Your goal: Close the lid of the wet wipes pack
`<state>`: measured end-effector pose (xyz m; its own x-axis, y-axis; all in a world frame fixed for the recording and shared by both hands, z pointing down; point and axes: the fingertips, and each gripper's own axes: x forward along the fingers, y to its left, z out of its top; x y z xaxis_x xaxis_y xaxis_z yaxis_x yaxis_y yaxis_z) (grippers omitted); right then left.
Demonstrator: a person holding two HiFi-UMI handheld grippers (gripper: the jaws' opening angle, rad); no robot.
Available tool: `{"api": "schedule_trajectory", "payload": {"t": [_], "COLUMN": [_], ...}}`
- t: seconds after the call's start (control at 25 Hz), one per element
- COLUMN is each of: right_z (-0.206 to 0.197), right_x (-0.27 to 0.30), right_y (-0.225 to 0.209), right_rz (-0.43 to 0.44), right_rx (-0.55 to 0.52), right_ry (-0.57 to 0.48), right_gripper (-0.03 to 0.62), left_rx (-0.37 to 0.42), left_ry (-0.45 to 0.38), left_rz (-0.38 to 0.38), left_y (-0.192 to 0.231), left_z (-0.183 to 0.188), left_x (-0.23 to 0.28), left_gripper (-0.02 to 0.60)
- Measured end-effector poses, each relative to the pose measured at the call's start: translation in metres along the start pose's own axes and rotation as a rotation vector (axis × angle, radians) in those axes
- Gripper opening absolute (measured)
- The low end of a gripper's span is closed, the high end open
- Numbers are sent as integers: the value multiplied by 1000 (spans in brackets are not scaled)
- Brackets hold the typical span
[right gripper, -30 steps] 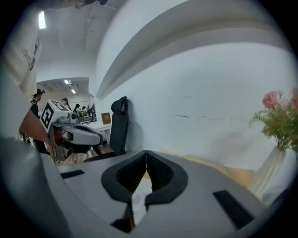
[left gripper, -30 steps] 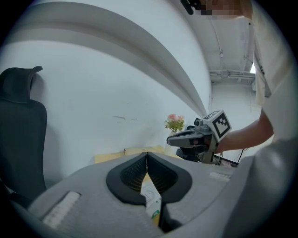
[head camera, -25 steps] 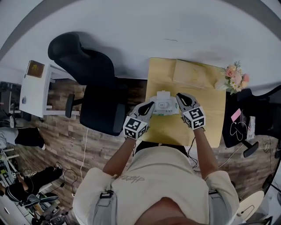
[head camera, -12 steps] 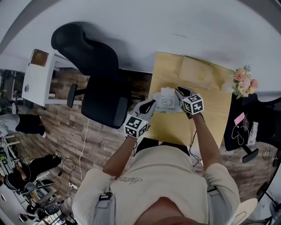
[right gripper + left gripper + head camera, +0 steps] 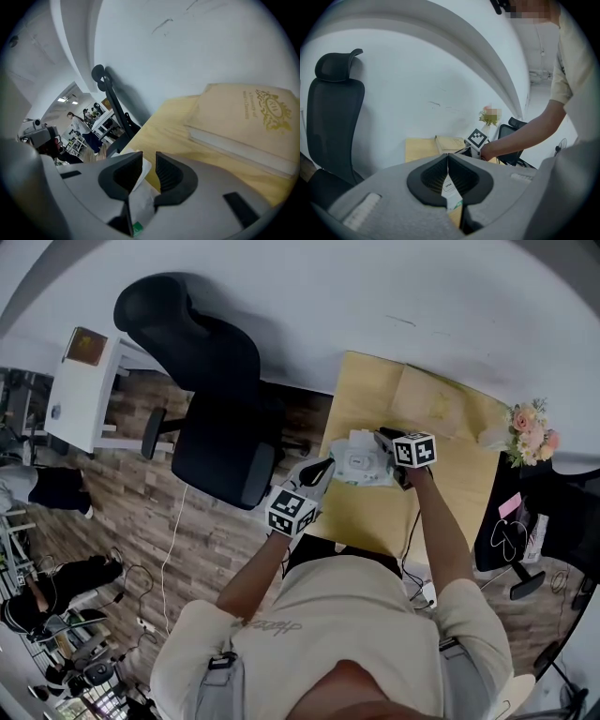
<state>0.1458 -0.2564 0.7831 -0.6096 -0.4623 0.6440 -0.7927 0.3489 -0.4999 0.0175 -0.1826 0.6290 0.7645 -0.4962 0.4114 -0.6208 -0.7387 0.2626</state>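
Both of your grippers are working at the wet wipes pack (image 5: 359, 463), which is lying toward the left side of the yellow table (image 5: 450, 486), with a cream book (image 5: 248, 119) lying beyond it. Your left gripper (image 5: 448, 161) is pinching the pack's edge, its pads pressing together on the wrapper by the OPEN label. Your right gripper (image 5: 149, 164) is holding its jaws narrowly apart, with a thin white part of the pack standing between them and leaning on one pad.
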Motion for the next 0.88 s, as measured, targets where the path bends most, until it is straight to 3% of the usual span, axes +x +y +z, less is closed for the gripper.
{"api": "schedule_trajectory", "payload": {"t": [0.4, 0.88], "right_z": [-6, 7], "right_x": [13, -14], "right_y": [5, 29], "right_rz": [57, 69], "right_rx": [8, -100], "right_ry": [70, 11], "right_gripper": [66, 37], "left_rx": [5, 11], "left_ry": [13, -23], "left_rz": [6, 17], "left_y": [7, 5], "left_z": [-3, 5], "left_x": [-1, -8], "left_gripper": [18, 18]}}
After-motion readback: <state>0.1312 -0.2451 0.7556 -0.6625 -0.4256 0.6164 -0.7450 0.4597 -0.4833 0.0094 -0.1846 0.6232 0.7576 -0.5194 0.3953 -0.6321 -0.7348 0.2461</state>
